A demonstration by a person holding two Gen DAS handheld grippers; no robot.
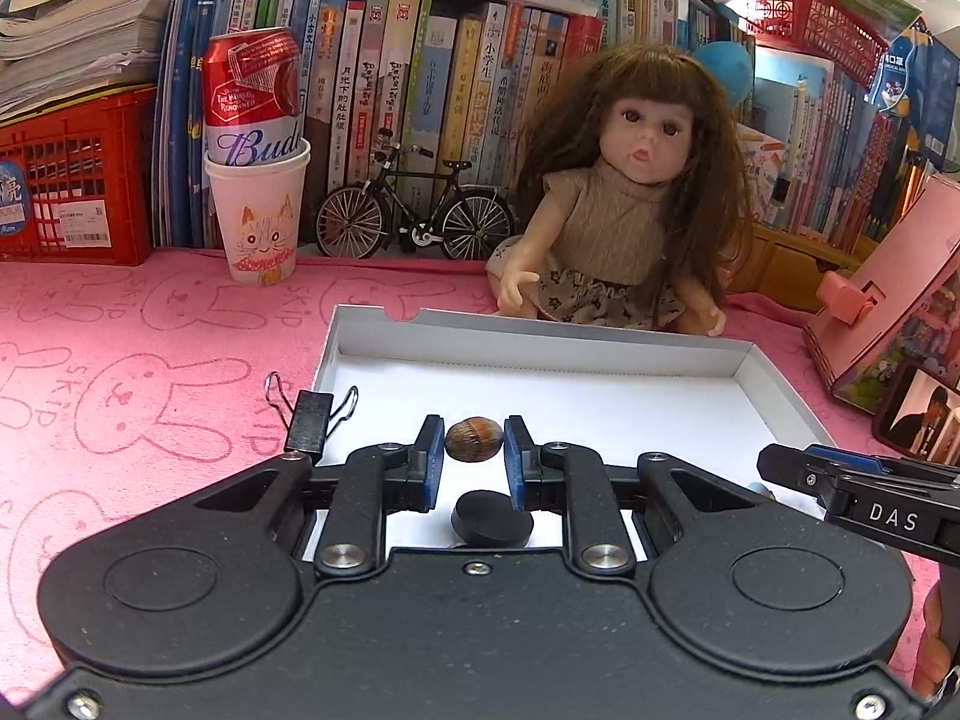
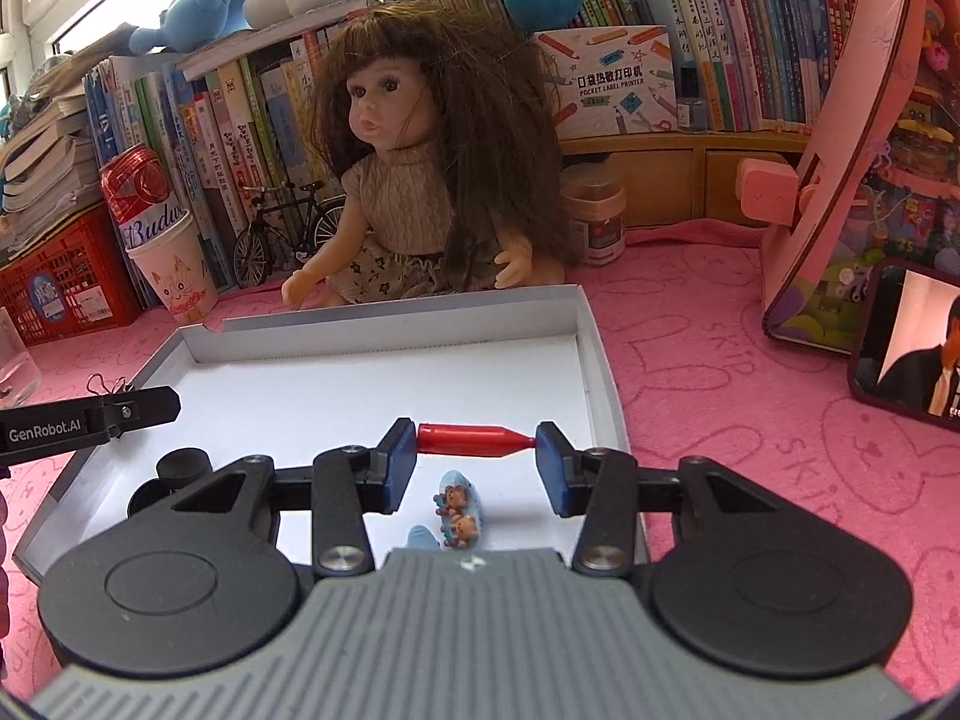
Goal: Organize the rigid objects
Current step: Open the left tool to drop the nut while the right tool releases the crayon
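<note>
My left gripper [image 1: 474, 447] is shut on a small brown nut-like object [image 1: 474, 438], held over the near part of a shallow white box tray [image 1: 540, 342]. A black round cap [image 1: 492, 519] lies on the tray floor just below it. My right gripper [image 2: 475, 444] is shut on a red pen-shaped cap [image 2: 471, 439], gripped end to end above the tray [image 2: 390, 315]. Below it lies a small blue clip with bear figures [image 2: 459, 510]. The left gripper's finger [image 2: 120, 411] shows at the left edge of the right wrist view.
A black binder clip [image 1: 309, 420] sits on the tray's left rim. A doll [image 1: 624, 198] sits behind the tray, with a toy bicycle [image 1: 414, 210], a paper cup holding a can [image 1: 258, 180], red crates, books, a pink stand [image 2: 840, 180] and a phone [image 2: 906, 342] around on the pink cloth.
</note>
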